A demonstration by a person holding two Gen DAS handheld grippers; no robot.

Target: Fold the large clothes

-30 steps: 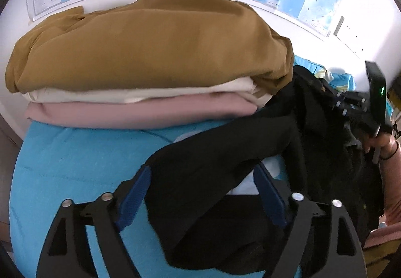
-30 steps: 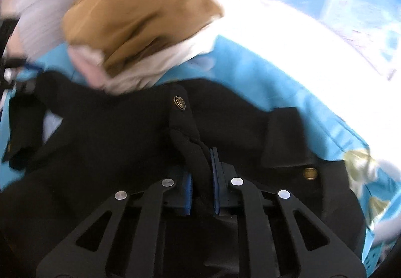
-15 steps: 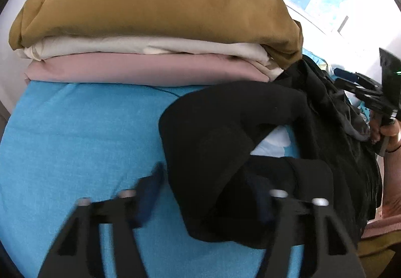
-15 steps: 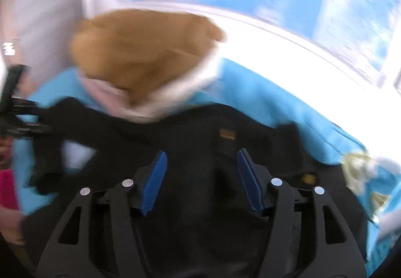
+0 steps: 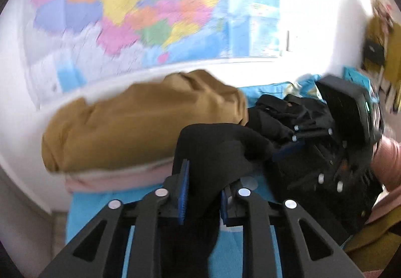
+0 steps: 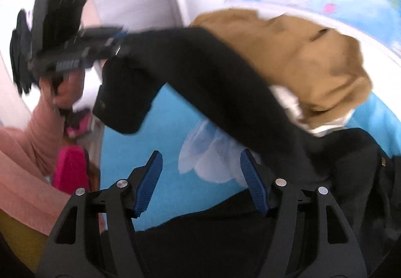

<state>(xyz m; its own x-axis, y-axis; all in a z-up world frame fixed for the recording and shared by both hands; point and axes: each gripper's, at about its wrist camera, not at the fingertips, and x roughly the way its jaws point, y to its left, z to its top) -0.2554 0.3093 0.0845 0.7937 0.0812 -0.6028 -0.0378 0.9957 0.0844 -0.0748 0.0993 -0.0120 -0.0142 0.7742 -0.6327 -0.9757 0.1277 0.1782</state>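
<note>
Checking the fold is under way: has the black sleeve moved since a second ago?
Yes. The black fabric sleeve, clamped in the left tongs, has lifted off the blue bedcover up toward the mustard folded garment.

The left gripper point(image 5: 203, 192) is made of black plastic with triangle-shaped holes in its frame. Round silver screws sit on top of it. Its fingers point(image 5: 184, 184) have bumpy blue pads. The right gripper point(image 6: 200, 184) looks just the same, with black arms, silver screws and blue ridged pads point(image 6: 253, 182). The person's hand point(image 6: 66, 89) has bare skin and a soft pink sleeve point(image 6: 30, 142).
</note>
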